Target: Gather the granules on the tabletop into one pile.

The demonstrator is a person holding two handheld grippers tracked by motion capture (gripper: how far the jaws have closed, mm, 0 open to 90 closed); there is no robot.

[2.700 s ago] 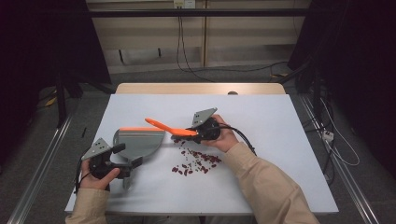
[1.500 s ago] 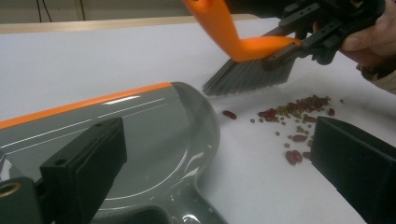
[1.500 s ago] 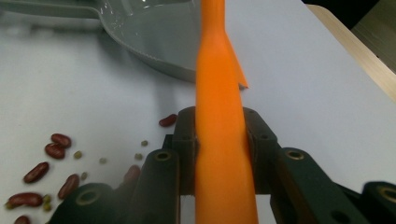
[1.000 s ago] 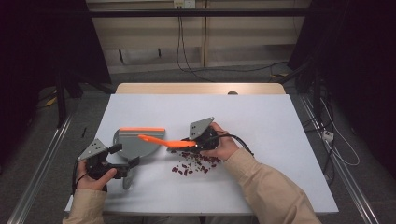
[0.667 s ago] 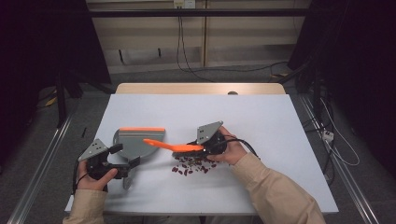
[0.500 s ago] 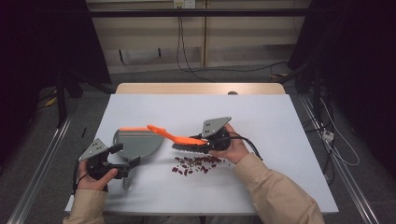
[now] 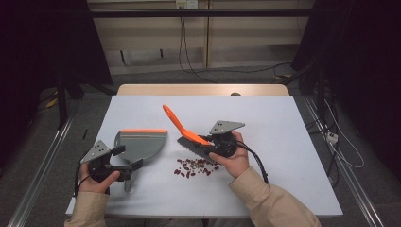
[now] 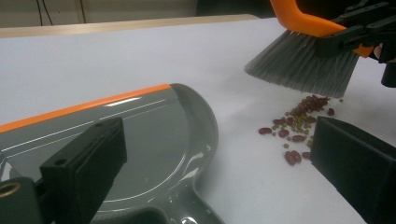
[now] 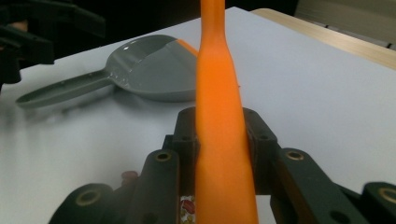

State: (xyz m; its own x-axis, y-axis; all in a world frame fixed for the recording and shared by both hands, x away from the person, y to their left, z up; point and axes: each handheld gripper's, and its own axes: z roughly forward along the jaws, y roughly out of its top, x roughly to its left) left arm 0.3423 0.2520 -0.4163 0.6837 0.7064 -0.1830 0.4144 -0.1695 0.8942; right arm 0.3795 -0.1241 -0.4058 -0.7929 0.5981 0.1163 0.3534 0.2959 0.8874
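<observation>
Tongs on the right [image 7: 208, 144] are clamping the orange handle of a hand brush [image 7: 187, 135], with the handle running up between the two black jaws in the right gripper view and the grey bristles [image 8: 301, 65] hanging just above the tabletop [image 7: 283, 123]. Left tongs [image 7: 126, 163] are sitting at the stem of the grey dustpan [image 7: 141, 144]; from the left gripper view the jaws are standing wide apart on either side of it, not pressing anything, so they are open.

Sweeping seems to be the step in hand. A scatter of red and greenish beans [image 7: 195, 166] is lying on the tabletop, just below the bristles and a little to the right of the dustpan, apart from its rim. I judge that the brush is being readied for a stroke: it needs to come down on the far side of the beans and draw them toward the pan, while the left tongs are going to need a real grip on the stem to steady it.

Counting: one brush, one dustpan, one loose pile of beans, too many and too small to number, and two tongs.
</observation>
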